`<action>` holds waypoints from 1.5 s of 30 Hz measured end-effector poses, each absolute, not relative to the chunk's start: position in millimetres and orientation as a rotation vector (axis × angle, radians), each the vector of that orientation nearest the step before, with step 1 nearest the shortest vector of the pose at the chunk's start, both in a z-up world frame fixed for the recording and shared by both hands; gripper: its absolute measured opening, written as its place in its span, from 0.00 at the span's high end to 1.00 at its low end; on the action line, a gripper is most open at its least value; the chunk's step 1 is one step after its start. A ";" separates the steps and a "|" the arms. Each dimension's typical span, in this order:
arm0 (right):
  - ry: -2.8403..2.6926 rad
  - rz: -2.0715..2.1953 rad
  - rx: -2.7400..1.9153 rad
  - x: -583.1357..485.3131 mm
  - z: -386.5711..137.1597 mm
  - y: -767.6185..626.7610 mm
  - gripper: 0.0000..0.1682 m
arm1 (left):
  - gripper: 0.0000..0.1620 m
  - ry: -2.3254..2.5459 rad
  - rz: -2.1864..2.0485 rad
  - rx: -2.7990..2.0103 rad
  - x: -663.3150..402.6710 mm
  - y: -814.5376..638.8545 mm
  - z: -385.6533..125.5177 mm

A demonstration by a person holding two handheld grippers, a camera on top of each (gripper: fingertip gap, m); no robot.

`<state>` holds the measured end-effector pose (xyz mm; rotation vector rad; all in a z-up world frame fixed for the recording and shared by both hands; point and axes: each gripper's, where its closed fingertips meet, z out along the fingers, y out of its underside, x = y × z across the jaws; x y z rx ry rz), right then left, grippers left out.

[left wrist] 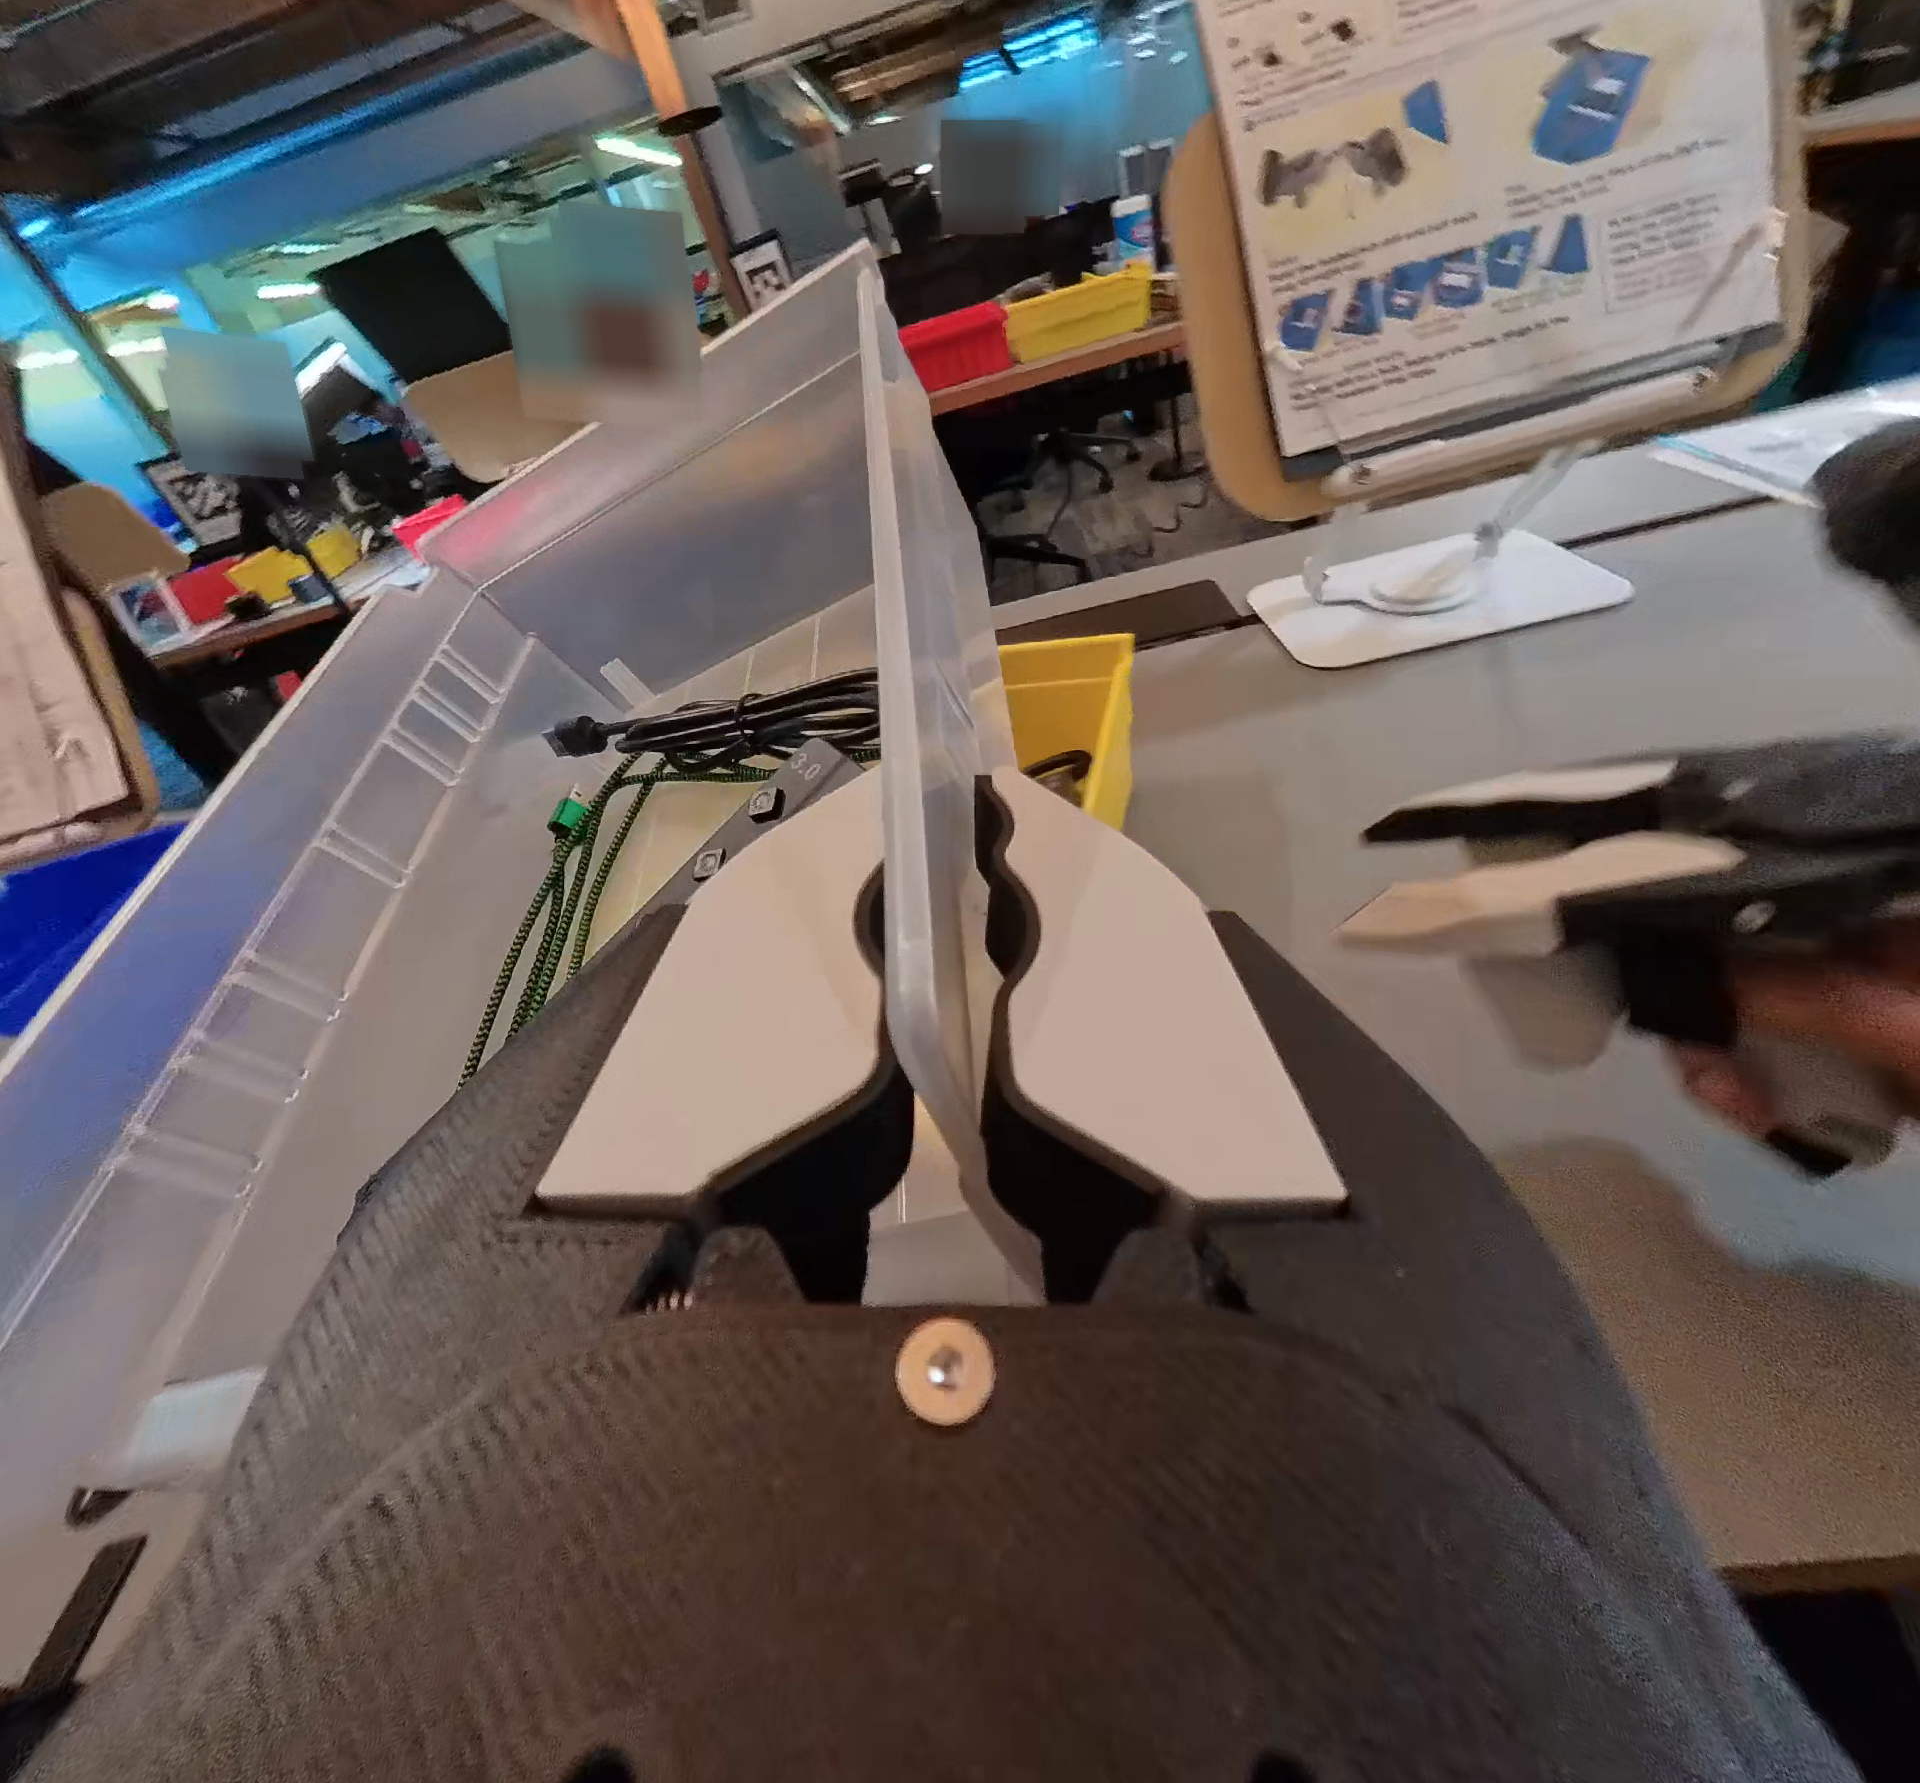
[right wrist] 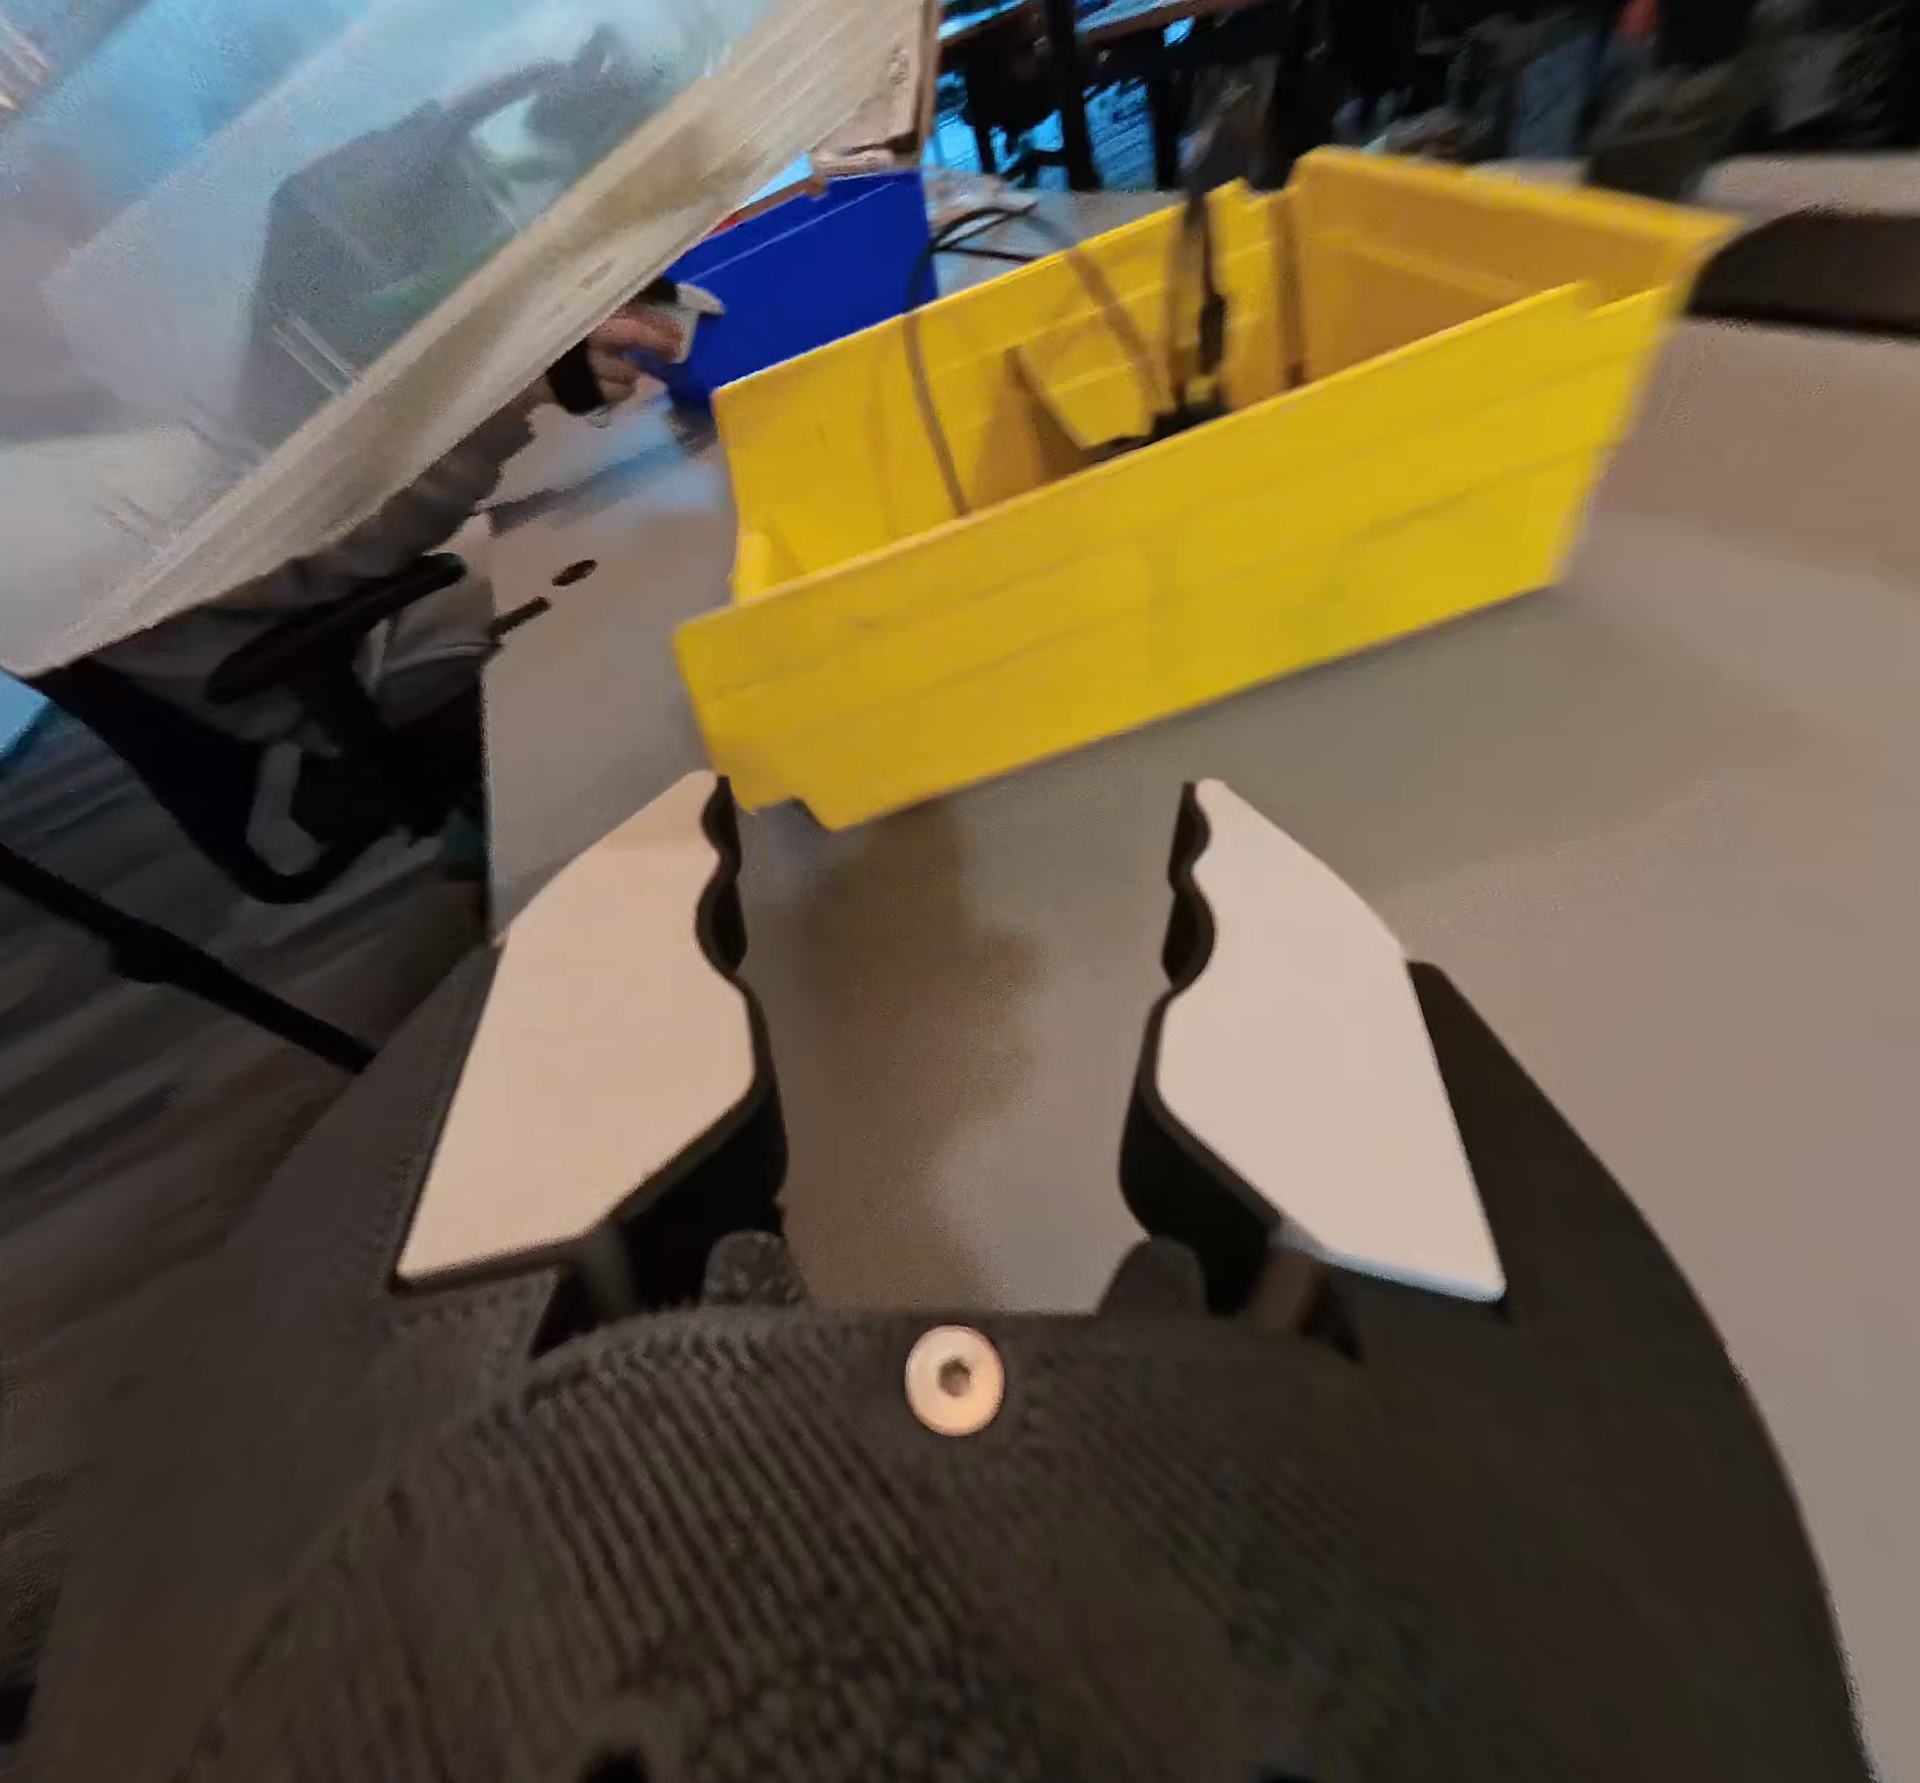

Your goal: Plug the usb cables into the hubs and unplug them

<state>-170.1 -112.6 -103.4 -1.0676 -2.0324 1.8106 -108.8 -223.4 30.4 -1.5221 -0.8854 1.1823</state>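
Grey tabletop (right wrist: 1351,902). My left gripper (left wrist: 935,912) pinches clear bin wall (left wrist: 904,694); right gripper (right wrist: 956,860) gapes empty. Cables (left wrist: 727,725) inside look limp, light: grab at the stiff plug.

Hub (left wrist: 774,814) mostly hidden behind left claw (left wrist: 930,860); yellow bin (right wrist: 1143,528) motion-blurred.

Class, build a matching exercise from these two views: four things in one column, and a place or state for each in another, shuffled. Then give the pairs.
Things:
1. left claw
2. right claw
3. yellow bin
4. green braided cable

Places or states:
A. on the grey table
B. open, holding nothing
C. lying inside the clear plastic tub
D. shut on the tub's wall

Pairs: 1-D, 2-B, 3-A, 4-C
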 end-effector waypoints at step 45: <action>-1.426 1.591 -1.254 -42.9 -82.8 166.7 0.20 | 0.62 -0.227 0.491 -1.640 -30.2 123.8 -96.1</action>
